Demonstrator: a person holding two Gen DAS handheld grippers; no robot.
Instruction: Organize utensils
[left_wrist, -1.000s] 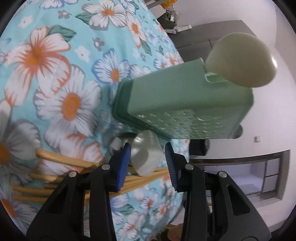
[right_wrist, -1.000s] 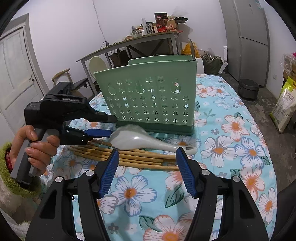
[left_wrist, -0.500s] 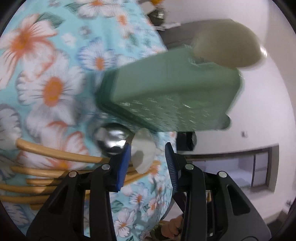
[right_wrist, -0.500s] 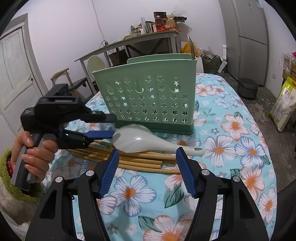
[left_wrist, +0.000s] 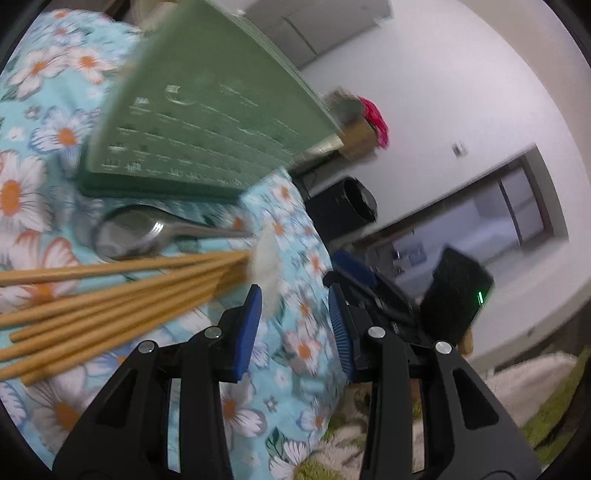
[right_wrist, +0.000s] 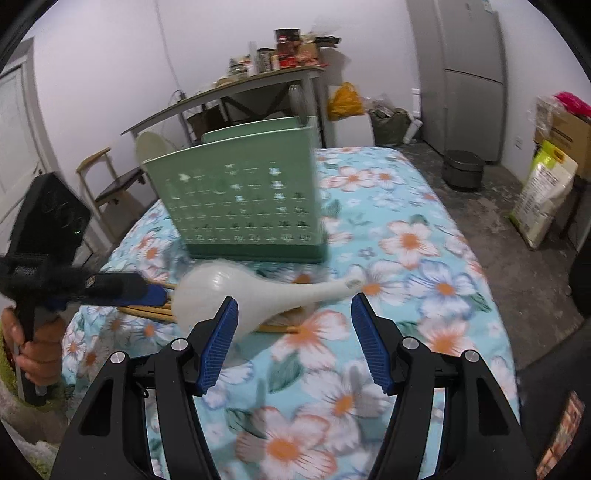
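1. Your right hand-held gripper (right_wrist: 293, 339) hovers low over the bench (right_wrist: 424, 258) with its blue pads spread wide apart and nothing between them.
2. Just ahead of its left pad lies the white plastic ladle (right_wrist: 236, 291), bowl toward your left hand-held gripper, handle pointing right; the picture is blurred here.
3. Your left hand-held gripper (left_wrist: 295, 325) is also apart and grips nothing; in the right wrist view it reaches in from the left, near the ladle's bowl.
4. In the left wrist view a blurred white shape, probably the ladle, sits just beyond the left pad.
5. The wooden chopsticks (left_wrist: 110, 299) lie in a bundle on the flowered cloth, partly under the ladle.
6. A metal spoon (left_wrist: 147, 230) lies flat between the chopsticks and the green utensil holder (right_wrist: 240, 199).
7. The holder stands upright on the bench behind the ladle.
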